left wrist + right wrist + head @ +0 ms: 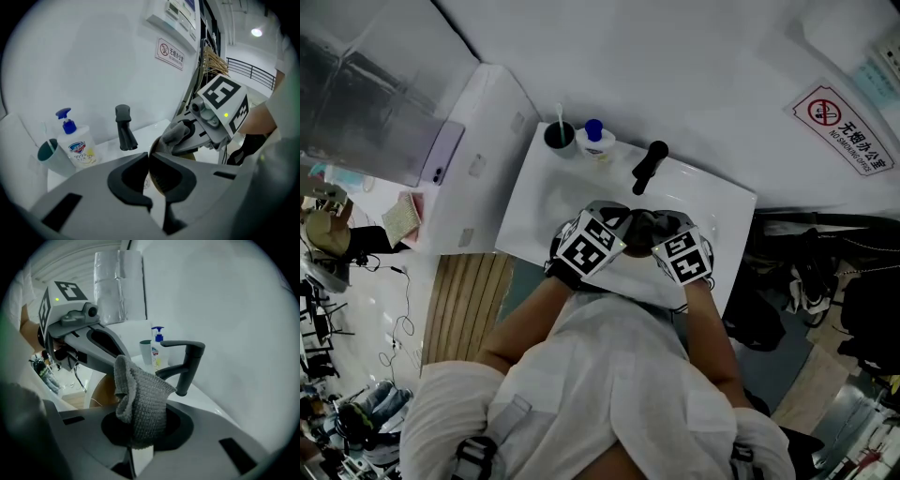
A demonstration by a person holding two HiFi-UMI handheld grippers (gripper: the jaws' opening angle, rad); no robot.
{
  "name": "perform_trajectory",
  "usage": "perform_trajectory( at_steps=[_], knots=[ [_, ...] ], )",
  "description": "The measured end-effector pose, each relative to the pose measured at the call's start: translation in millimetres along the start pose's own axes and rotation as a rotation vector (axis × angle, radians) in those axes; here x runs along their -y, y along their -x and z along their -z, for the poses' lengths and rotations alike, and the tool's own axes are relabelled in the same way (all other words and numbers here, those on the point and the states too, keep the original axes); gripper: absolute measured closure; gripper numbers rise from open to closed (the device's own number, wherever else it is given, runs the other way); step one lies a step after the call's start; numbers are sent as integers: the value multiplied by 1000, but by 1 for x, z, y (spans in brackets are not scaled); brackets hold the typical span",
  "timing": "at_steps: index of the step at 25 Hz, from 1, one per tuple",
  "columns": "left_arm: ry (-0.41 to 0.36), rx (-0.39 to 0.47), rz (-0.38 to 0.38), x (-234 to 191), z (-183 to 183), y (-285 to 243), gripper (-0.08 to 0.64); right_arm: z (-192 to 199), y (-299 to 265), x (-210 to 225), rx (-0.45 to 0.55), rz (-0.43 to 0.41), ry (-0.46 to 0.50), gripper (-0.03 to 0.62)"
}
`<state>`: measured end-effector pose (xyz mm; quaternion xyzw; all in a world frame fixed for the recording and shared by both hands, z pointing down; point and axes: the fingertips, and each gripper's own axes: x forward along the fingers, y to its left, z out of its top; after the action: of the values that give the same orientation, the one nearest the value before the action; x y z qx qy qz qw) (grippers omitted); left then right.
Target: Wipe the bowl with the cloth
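Observation:
Over the white sink (534, 211) my left gripper (592, 246) and right gripper (682, 255) meet, with the grey cloth (643, 225) bunched between them. In the left gripper view the left gripper (148, 161) is shut on the rim of a brown bowl (159, 177), which stands on edge. Just beyond it the right gripper (206, 133) presses the cloth (177, 134) at the bowl's upper rim. In the right gripper view the right gripper (140, 427) is shut on the knitted cloth (140, 401). A brown part of the bowl (102, 392) shows under the left gripper (89, 341).
A black faucet (649, 167) stands at the back of the sink, close behind the grippers. A soap pump bottle (595, 139) and a dark cup (560, 136) with a toothbrush sit at the far left corner. A white wall rises behind.

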<state>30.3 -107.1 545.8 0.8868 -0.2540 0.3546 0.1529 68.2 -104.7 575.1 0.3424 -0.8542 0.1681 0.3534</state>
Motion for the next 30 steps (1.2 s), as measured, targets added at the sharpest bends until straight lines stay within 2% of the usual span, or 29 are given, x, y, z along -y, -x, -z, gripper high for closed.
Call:
perform_trajectory(
  at_steps=[6, 10, 12, 13, 16, 22, 27, 30],
  knots=[
    [-143, -99, 30, 8, 3, -9, 535, 3, 0, -7, -114, -30, 213, 529],
    [-291, -191, 64, 18, 5, -16, 535, 0, -2, -19, -155, -82, 361, 529],
    [-345, -235, 72, 19, 6, -21, 535, 1, -3, -19, -182, -88, 401, 529],
    [-348, -244, 73, 18, 5, -23, 535, 1, -4, -18, -188, -87, 398, 529],
    [-286, -228, 67, 14, -2, -24, 537, -3, -4, -10, -162, -79, 299, 529],
    [-186, -138, -13, 7, -11, -22, 537, -10, -3, 1, -62, -42, 88, 529],
    [-106, -85, -21, 7, -7, -21, 537, -9, -3, 3, 20, -46, -67, 525],
    [-86, -76, -22, 7, -5, -20, 537, -6, -3, 3, 44, -42, -140, 520]
  ],
)
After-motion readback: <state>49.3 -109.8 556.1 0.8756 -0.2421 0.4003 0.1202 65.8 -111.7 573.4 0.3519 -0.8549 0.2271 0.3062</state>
